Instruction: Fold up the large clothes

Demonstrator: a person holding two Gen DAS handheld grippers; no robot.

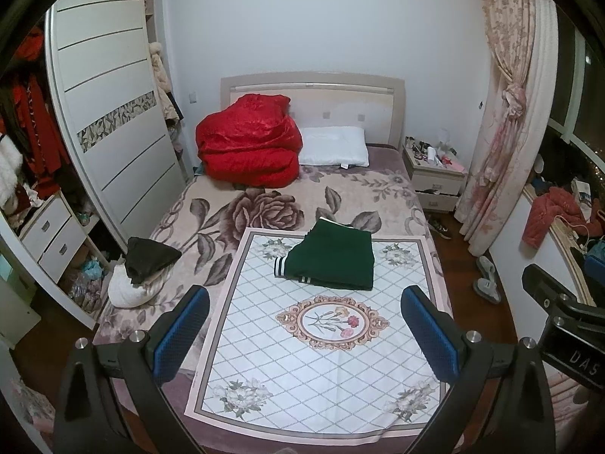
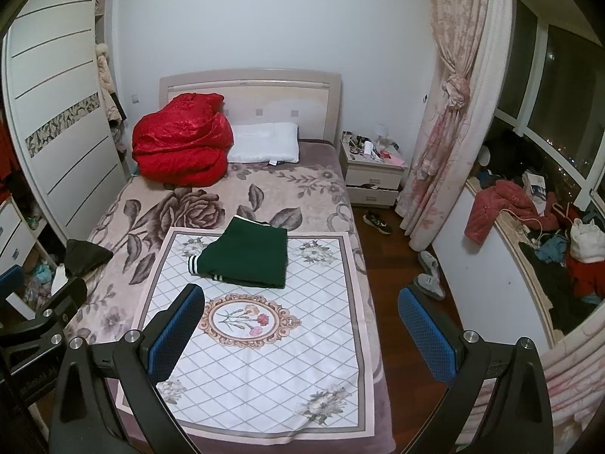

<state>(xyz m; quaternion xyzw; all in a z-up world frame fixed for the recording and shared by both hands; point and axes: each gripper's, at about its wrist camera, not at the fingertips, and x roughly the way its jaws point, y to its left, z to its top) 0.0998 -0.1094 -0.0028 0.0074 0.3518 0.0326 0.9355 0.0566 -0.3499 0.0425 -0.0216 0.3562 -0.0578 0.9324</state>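
We hold the left gripper (image 1: 304, 325) with its blue pads (image 1: 181, 331) spread wide, nothing between them and touching nothing, raised above the near end of the bed (image 1: 181, 204). Our right gripper (image 2: 300, 321) is the same: pads (image 2: 427, 331) far apart, empty, hanging over the bed's near right edge and the wood floor (image 2: 393, 265).

Beyond the fingers lies the white patterned cloth (image 1: 321, 359), spread flat on the floral blanket. On its far part rests the green garment (image 1: 332, 261), folded into a neat rectangle, its striped cuff (image 1: 279, 266) pointing left. Further left a dark garment (image 1: 149, 257) sits on a white bundle (image 1: 124, 291). At the headboard are a red quilt (image 1: 247, 143) and a pillow (image 1: 334, 147).
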